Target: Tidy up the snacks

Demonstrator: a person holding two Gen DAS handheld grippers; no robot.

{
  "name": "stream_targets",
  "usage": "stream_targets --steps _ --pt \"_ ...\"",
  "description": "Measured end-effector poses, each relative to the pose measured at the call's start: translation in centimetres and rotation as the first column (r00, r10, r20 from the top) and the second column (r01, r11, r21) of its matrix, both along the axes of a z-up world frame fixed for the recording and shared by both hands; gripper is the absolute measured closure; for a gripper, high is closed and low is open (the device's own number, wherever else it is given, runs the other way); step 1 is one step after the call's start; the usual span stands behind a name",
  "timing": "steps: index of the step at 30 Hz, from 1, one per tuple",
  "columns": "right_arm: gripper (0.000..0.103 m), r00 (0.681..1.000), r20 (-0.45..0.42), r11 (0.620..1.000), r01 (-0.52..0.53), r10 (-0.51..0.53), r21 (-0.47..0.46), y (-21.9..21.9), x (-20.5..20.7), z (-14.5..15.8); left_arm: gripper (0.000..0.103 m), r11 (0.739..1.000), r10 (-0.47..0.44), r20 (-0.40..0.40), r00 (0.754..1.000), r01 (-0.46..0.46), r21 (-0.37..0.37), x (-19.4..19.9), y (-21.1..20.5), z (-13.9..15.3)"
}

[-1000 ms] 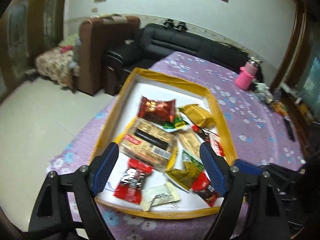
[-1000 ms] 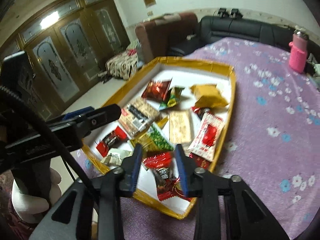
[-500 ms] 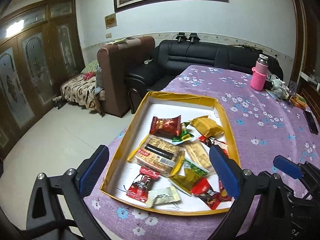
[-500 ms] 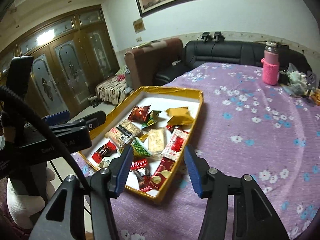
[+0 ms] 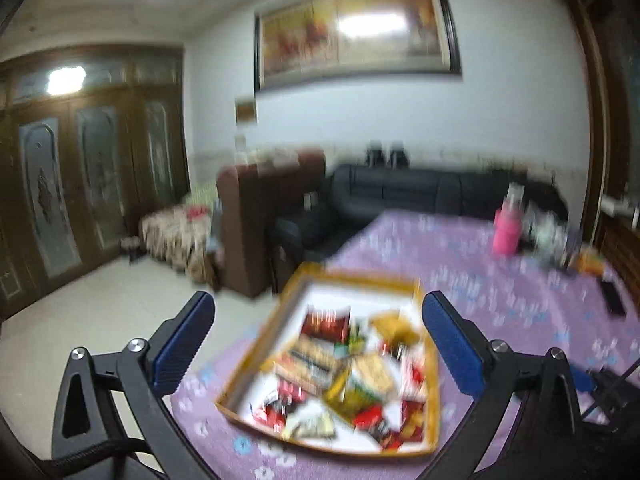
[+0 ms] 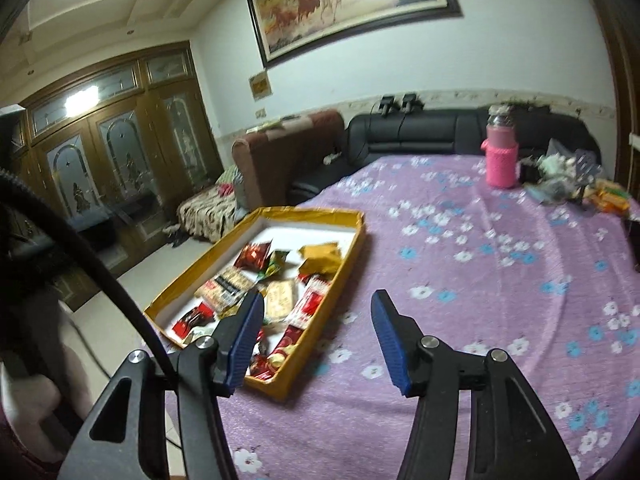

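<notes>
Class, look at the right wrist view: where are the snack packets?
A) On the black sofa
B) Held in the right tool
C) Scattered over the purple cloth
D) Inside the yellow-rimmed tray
D: the packets all lie inside the yellow-rimmed tray; the cloth around it is bare.

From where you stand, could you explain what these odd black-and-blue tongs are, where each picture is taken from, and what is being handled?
They are hand-held grippers, one in each of a person's hands, each carrying a wide-angle camera looking along its fingers. One picture comes from the left gripper, the other from the right gripper. Both face a yellow-rimmed tray of wrapped snacks on a table with a purple flowered cloth; a pink bottle stands at the far end. The left one is wide open, the right one's jaws are opening, and neither holds anything.
</notes>
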State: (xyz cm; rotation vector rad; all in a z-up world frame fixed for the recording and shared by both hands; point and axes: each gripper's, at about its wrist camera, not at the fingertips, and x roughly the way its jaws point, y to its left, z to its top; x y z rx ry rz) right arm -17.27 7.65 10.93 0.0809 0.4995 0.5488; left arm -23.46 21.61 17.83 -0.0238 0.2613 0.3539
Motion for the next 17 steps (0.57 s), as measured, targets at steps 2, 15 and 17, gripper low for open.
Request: stream_targets --steps 2,15,17 --pt "0.042 0.999 0.037 1.0 0.016 -0.016 -0.009 -0.5 -0.6 0.4 0.0 1.0 0.002 0.059 0.998 -0.002 0.001 -1.7 -0.5 0.9" --pt "0.039 0.999 0.043 0.997 0.034 -0.031 -0.071 -2.8 -3.0 -0.9 0.0 0.999 -0.008 -0.173 0.985 0.014 0.032 0.5 -4.1 -3.0" --pt "0.036 0.998 0.049 0.997 0.051 -0.048 -0.06 -3.6 -3.2 -0.5 0.0 0.998 -0.066 -0.213 0.975 0.067 -0.006 1.5 -5.1 -3.1"
